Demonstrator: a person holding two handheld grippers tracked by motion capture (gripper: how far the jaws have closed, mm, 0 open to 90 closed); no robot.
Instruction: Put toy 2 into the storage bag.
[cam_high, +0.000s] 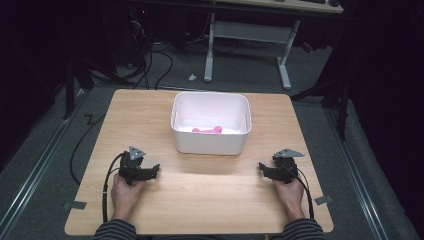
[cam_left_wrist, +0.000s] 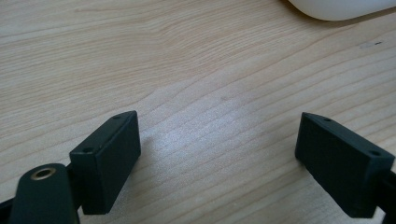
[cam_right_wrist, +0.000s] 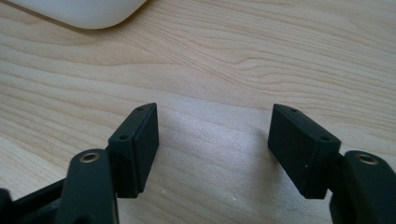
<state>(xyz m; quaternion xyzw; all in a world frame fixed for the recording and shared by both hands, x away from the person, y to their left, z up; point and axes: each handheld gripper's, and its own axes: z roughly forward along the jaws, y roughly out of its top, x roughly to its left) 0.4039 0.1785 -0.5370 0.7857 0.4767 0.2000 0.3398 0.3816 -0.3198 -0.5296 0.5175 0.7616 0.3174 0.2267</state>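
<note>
Both sets of tongs rest low on the surface, one at each near corner, with the white bin standing between and beyond them at mid-table. The left tongs stand open with nothing between the jaws, as the left gripper view confirms over bare wood; the right tongs are also parted and empty, the gap somewhat narrower in the right gripper view. The pink object lies on the bin floor, close to the near wall. Judged risk: a reach into the bin from this low posture could catch the near rim and push or tip the lightweight container, since nothing anchors it; a steep descent is advisable. A second risk is a poor grasp, because the pink object sits tight to the wall and leaves little room for a jaw on that side. The trailing cable of the left tongs loops beside the hand and could snag on the near edge. Open room is generous: bare wood lies on both sides of the bin and across the whole near half, while the far strip behind the bin is narrow
</note>
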